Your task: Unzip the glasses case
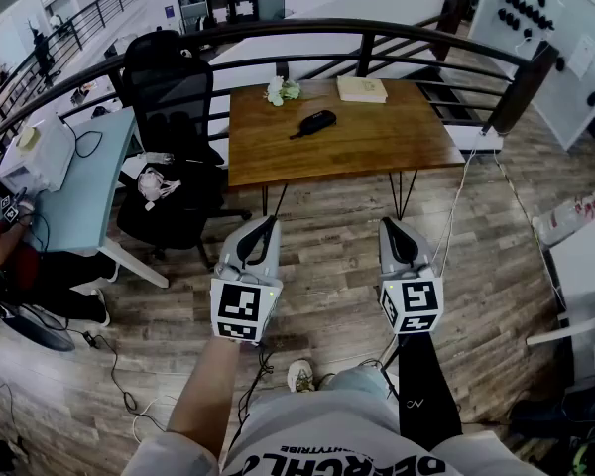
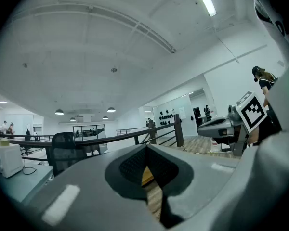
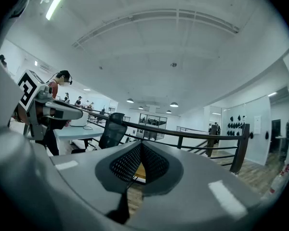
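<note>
Wood-plank floor (image 1: 496, 266); black railing (image 1: 307, 30) behind wooden table (image 1: 377, 147). Case (image 1: 317, 122) lies mid-table, well apart from both grippers. Book (image 1: 362, 89) at far edge. Left gripper (image 1: 269, 223) and right gripper (image 1: 388, 224) held over floor, near side of table. Jaws of each closed together, nothing between. Black chair (image 1: 169, 87) left of table.

The glasses case (image 1: 315, 123) is black, oblong and rounded. It lies flat and slantwise on the wooden desk (image 1: 377, 147), just beyond the desk's middle. Its zip is too small to make out.
</note>
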